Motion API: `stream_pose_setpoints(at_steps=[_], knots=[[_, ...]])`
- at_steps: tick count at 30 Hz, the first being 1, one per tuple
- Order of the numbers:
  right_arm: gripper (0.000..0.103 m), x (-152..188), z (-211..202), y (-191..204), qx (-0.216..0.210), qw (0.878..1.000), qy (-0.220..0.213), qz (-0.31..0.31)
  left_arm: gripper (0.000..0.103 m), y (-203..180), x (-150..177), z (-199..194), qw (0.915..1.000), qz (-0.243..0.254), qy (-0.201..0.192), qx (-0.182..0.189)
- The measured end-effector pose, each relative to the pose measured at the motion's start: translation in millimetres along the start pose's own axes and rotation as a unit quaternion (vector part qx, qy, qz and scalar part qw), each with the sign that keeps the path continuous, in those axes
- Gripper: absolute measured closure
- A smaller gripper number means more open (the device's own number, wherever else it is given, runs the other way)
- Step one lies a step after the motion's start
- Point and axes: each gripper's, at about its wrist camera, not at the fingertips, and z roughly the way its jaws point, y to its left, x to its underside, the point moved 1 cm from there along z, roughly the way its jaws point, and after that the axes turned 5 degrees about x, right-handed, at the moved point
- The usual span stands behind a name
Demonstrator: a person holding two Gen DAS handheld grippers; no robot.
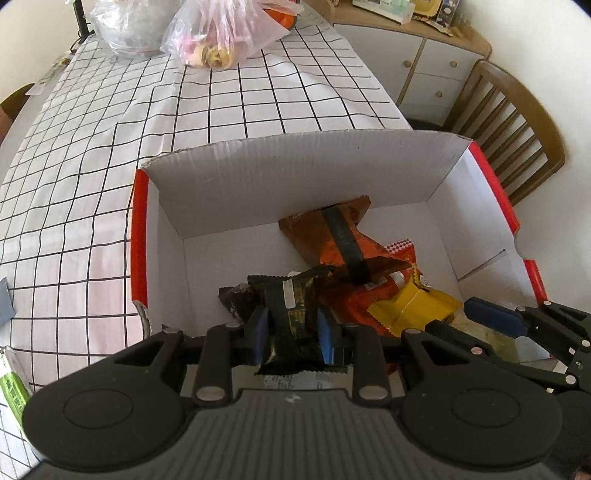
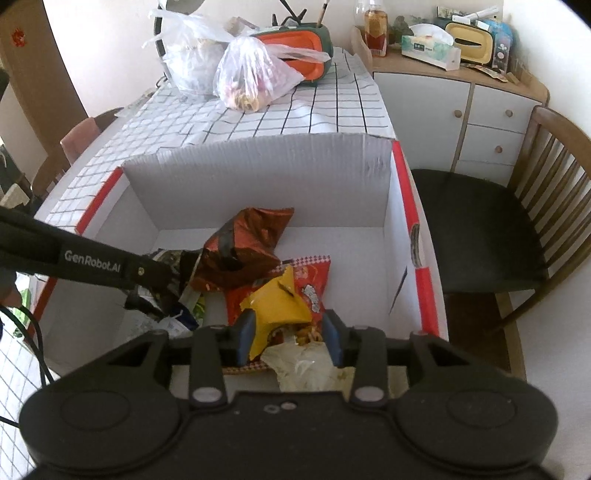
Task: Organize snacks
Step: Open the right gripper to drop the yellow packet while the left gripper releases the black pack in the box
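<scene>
A white cardboard box with red edges point(image 1: 295, 177) point(image 2: 258, 173) stands on the checked tablecloth and holds several snack packets. My left gripper point(image 1: 291, 332) is shut on a black snack packet point(image 1: 291, 306) over the box's near left part. My right gripper point(image 2: 290, 336) is shut on a yellow snack packet point(image 2: 280, 299) above a red packet point(image 2: 314, 284). A brown-orange packet point(image 1: 332, 232) point(image 2: 243, 247) lies in the box's middle. The right gripper's blue-padded finger shows at the right of the left wrist view point(image 1: 495, 317). The left gripper's arm crosses the right wrist view point(image 2: 92, 262).
Plastic bags point(image 1: 221, 33) point(image 2: 251, 74) and an orange-and-green container point(image 2: 299, 48) sit at the table's far end. A wooden chair point(image 2: 498, 229) stands to the right, a white cabinet point(image 2: 461, 107) behind it. A green packet point(image 1: 13, 387) lies at the table's near left.
</scene>
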Motion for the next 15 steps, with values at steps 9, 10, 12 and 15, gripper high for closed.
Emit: stream_pose_setpoints(at_steps=[9,10,12,15], knots=[[0.055,-2.3,-31.4,2.2,-0.015,0.999,-0.031,0.000,0.075,-0.5,9.8,-27.0,0.9994,-0.002,-0.031,0.017],[0.053,-2.3,-35.5,3.1,-0.016,0.999,-0.034,-0.001,0.074,-0.5,11.1,-30.9,0.9992,-0.003,-0.035,0.020],[0.050,-2.3,-44.2,5.1,-0.019,0.999,-0.042,-0.002,0.073,-0.4,14.6,-39.7,0.9986,-0.003,-0.046,0.026],[0.042,-3.2,-55.0,8.8,-0.022,0.998,-0.054,-0.004,0.050,-0.9,20.0,-52.2,0.9973,-0.003,-0.065,0.033]])
